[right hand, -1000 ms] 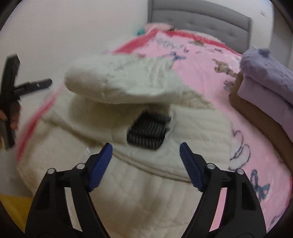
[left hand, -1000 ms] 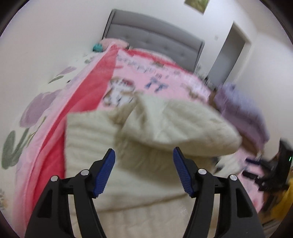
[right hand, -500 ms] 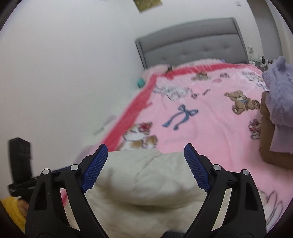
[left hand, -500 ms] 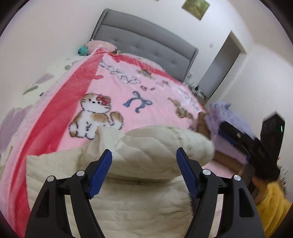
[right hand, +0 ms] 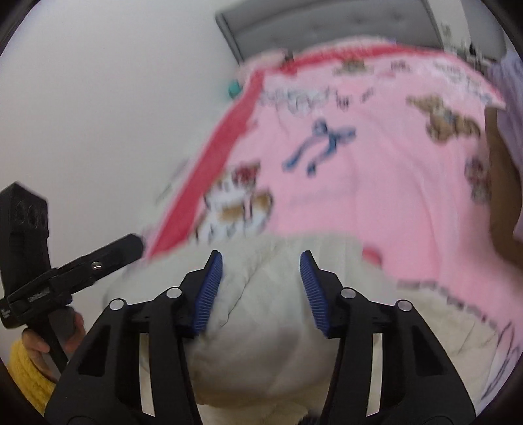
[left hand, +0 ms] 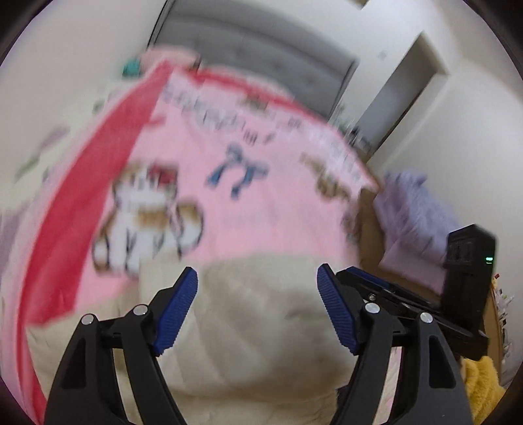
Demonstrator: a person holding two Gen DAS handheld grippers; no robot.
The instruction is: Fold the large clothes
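Closing over bunched cream quilted garment [right hand: 261, 343], right gripper [right hand: 261, 287] jaws not yet pinching; left gripper [left hand: 258, 307] jaws spread, opening above same fabric.

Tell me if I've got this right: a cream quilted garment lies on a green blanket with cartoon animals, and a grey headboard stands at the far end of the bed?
Nearly. The blanket is pink with a red border, not green; the right wrist view shows it plainly, cartoon animals and a blue bow printed on it. The rest holds: the cream quilted garment lies on it, and the grey headboard stands at the far end.
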